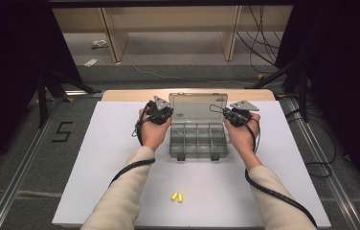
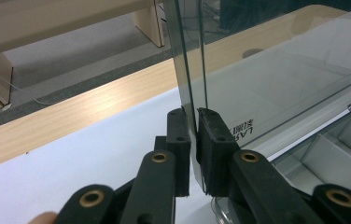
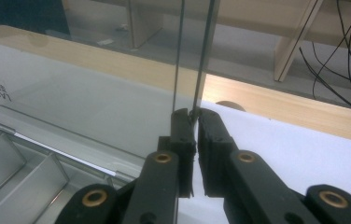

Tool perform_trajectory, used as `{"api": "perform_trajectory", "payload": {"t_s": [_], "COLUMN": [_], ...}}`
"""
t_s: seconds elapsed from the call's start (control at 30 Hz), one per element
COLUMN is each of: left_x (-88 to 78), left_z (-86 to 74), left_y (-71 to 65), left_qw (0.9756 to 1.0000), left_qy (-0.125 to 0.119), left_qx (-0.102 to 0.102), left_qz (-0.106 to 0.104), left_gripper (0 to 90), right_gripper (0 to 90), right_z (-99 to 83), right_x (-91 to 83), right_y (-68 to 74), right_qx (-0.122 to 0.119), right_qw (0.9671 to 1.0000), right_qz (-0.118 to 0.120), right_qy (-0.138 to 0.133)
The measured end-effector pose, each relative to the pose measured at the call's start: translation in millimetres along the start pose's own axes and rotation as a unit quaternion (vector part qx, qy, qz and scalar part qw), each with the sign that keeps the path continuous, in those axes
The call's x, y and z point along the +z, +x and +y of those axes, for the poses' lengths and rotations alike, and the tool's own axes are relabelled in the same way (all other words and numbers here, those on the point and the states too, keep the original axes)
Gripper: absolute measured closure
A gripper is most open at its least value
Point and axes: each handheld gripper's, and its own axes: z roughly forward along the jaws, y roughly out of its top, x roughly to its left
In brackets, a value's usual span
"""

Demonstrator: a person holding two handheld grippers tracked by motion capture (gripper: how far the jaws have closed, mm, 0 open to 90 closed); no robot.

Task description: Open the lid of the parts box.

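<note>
Lid (image 1: 197, 106) of the clear organizer box (image 1: 198, 140), mid-desk (image 1: 120, 191), stands open: thin, light, slippery plastic. Your left tool (image 2: 193, 122) and right tool (image 3: 194, 122) pinch its side edges; keep the grip gentle.

Clear organizer box (image 1: 198, 139) (lid (image 1: 198, 109) see-through too), white table (image 1: 120, 191), yellow earplugs (image 1: 177, 197).

We see two small yellow pieces (image 1: 177, 197) lying side by side on the white table sheet (image 1: 120, 143), well back from the claws, toward the person's edge. Beyond the claws runs the table's wooden edge (image 2: 71, 112), then grey floor with pale wooden furniture legs (image 1: 113, 38), black cables (image 1: 259, 38) and a taped "5" (image 1: 63, 132).
</note>
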Motion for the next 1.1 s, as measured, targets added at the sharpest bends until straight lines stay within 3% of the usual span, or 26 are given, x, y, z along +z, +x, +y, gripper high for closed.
{"api": "perform_trajectory", "payload": {"t_s": [0.83,1.1], "left_x": [10.9,17.4], "left_z": [-7.0,-11.5], "left_y": [0.9,0.9], "left_qw": [0.9998,0.9993], "left_qy": [0.018,0.036], "left_qx": [-0.009,-0.007], "left_qz": [-0.001,0.002], "left_gripper": [82.5,82.0], "right_gripper": [85.4,85.1], "right_z": [-6.6,-9.7], "right_x": [9.6,13.6], "right_y": [-1.3,-1.8], "right_qx": [0.0,0.0], "right_qw": [0.9997,0.9994], "right_qz": [0.001,0.002], "right_qy": [0.025,0.036]}}
